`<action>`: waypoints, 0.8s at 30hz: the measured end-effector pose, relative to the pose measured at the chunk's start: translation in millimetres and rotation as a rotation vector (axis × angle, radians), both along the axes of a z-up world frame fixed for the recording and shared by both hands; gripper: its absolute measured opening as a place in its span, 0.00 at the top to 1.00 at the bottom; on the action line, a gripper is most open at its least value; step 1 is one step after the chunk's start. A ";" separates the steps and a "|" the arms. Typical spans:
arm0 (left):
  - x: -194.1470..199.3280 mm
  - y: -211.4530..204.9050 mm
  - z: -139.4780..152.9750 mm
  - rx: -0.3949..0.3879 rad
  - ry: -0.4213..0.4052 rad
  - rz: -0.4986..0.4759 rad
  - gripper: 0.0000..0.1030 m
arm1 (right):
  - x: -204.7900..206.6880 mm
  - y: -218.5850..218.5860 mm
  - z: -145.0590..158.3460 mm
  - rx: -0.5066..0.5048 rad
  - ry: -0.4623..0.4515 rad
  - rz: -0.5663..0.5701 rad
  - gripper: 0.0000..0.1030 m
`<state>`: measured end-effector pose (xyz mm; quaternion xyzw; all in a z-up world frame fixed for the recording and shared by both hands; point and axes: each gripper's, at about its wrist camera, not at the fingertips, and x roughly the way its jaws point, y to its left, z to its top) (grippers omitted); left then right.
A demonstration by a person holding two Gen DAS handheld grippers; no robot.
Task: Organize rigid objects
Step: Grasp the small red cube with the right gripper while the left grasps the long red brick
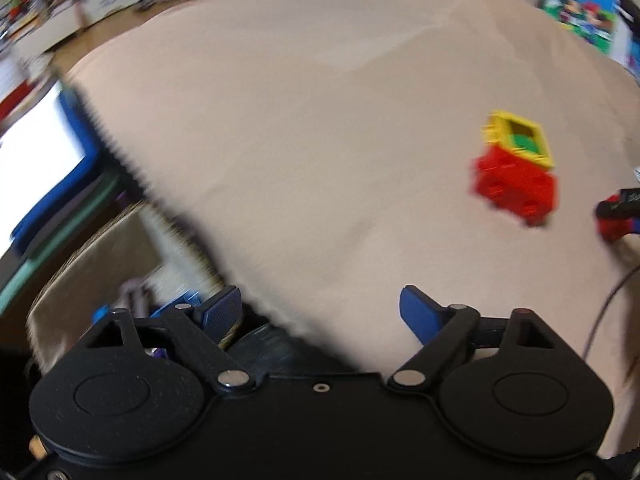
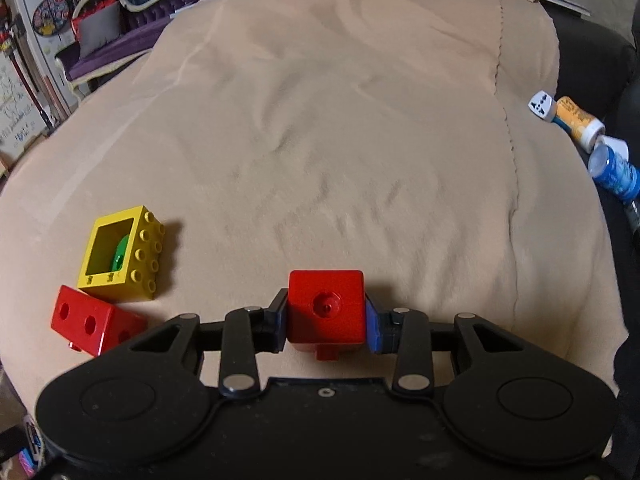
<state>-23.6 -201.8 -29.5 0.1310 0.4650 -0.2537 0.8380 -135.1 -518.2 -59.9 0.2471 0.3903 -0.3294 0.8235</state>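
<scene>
The left wrist view was motion-blurred throughout. The yellow frame block [image 1: 520, 140] and the red block [image 1: 514, 188] touching it showed smeared edges, and their studs could not be counted. At the right edge, the right gripper [image 1: 620, 216] was cut off; only a dark and red smear showed.

In the right wrist view, the near red block [image 2: 86, 324] was partly hidden behind the gripper body. The green part [image 2: 120, 256] inside the frame was mostly concealed. The blue bottle [image 2: 614, 174] was cut off at the right edge.

Hollow block [image 2: 120, 254] touches long block [image 2: 90, 326] before it, on cloth [image 2: 340, 140].
</scene>
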 end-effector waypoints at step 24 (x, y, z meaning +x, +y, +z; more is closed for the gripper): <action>4.0 -170.0 -21.7 0.035 0.045 -0.144 0.30 | -26.6 -6.6 -4.1 0.093 -0.126 -0.004 0.65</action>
